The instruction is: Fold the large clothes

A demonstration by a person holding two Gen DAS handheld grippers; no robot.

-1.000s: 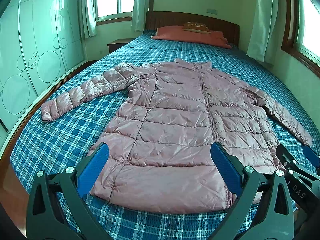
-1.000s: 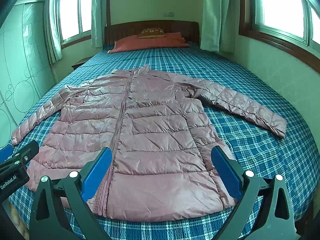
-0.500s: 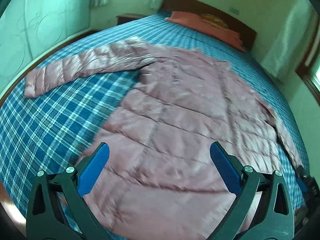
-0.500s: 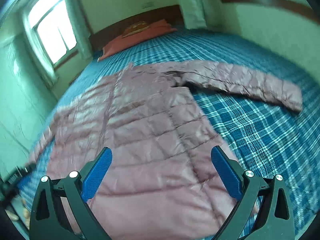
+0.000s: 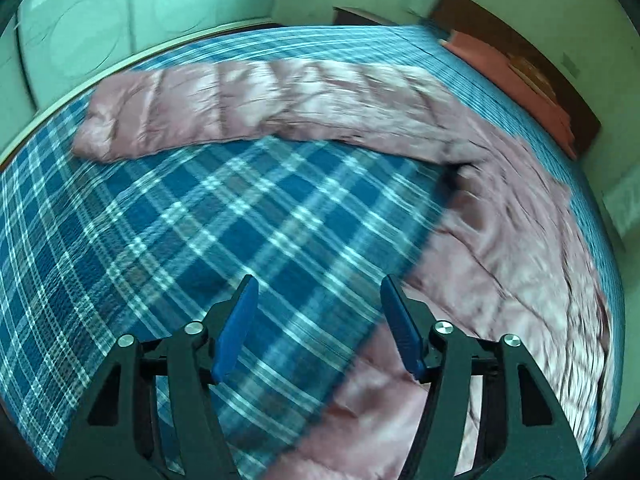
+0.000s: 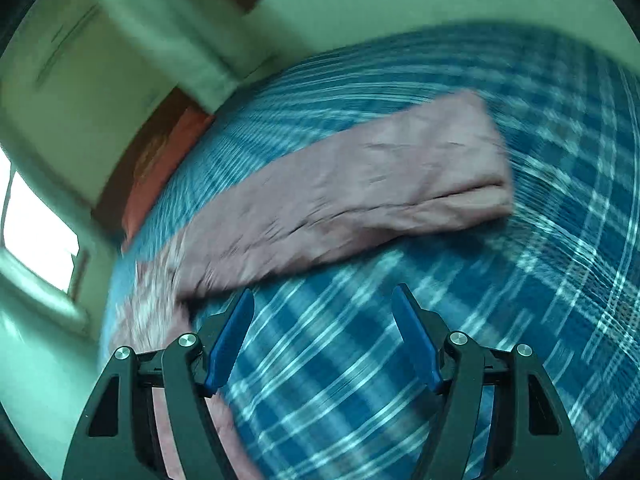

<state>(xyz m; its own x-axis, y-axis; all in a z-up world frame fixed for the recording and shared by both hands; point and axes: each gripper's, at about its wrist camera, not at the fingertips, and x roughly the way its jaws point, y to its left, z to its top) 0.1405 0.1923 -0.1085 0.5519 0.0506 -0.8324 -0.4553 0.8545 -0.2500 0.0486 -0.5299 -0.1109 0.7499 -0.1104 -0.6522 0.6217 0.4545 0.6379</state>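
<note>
A pink quilted puffer jacket [image 5: 500,248] lies flat on the bed. In the left wrist view its left sleeve [image 5: 248,108] stretches across the top and the body fills the right side. My left gripper [image 5: 318,304] is open and empty over bare bedspread between sleeve and body. In the blurred right wrist view the jacket's right sleeve [image 6: 360,196] runs across the middle, its cuff at the right. My right gripper [image 6: 322,316] is open and empty over bedspread just below that sleeve.
The bed is covered by a blue plaid bedspread [image 5: 180,240]. An orange pillow [image 5: 512,76] and dark wooden headboard [image 5: 560,92] are at the far end. A green wardrobe wall [image 5: 100,20] runs along the left side. A curtain [image 6: 168,28] hangs by the right wall.
Both grippers moved outward from the jacket's hem toward the sleeves, left going left, right going right. Both jaws have narrowed but stay open. The jacket has not moved.
</note>
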